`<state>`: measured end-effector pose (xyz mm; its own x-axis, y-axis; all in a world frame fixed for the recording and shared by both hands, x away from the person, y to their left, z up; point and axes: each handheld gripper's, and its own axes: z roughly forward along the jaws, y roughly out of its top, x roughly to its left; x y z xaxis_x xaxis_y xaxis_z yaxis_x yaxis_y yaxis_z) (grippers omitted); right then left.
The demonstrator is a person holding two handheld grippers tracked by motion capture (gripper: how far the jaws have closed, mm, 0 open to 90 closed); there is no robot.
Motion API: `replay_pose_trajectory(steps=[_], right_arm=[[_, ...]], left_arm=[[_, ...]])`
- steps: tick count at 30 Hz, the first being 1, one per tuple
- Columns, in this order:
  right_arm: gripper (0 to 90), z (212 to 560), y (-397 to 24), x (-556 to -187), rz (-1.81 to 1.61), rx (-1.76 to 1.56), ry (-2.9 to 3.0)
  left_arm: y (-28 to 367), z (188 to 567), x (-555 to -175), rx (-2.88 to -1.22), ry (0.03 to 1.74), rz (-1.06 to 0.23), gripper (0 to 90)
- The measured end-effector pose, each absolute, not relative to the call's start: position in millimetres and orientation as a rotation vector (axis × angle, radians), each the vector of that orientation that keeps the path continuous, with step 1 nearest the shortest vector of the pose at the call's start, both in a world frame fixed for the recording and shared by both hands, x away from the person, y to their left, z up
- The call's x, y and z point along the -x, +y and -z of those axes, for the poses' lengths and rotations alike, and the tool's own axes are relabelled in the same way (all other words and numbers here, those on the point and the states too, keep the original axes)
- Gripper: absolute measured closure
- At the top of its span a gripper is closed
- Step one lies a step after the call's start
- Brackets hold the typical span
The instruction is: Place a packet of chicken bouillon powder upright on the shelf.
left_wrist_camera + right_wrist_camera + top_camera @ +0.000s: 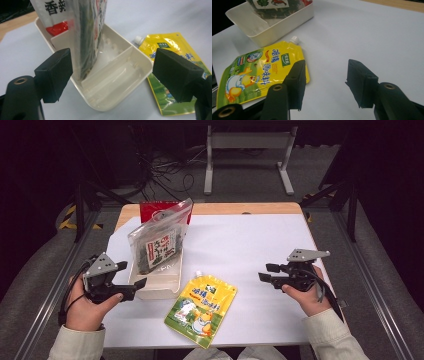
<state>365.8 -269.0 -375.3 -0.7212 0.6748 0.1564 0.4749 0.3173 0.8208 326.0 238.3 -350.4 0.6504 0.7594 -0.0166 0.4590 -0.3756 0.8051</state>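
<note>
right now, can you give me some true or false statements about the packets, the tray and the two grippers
1. The yellow spouted pouch lies flat on the table. True.
2. The clear seaweed packet lies flat beside the tray. False: it stands upright inside the white divided tray.
3. The left gripper is clamped on the seaweed packet. False: its jaws stand wide apart near the tray's end, with nothing pressed between them.
4. The right gripper holds nothing. True: its jaws are open above the bare table.
5. The yellow pouch sits in the tray's near compartment. False: that compartment is empty; the pouch lies outside the tray.
</note>
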Motion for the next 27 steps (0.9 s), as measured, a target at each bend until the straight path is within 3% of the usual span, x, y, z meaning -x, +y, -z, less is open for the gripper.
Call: replay_pose_trajectory(steps=[22,27], right_arm=[[44.0,417.5,-194.7,-388.2,-1.297,-1.060,2.625],[44.0,425.8,-190.0,-391.6,-1.276,-1.081,2.647]], left_arm=[[237.4,361.0,-303.2,-2.063,0.925,-0.398,16.9],[231.5,362.8,-300.0,-2.083,0.910,-0.377,22.1]])
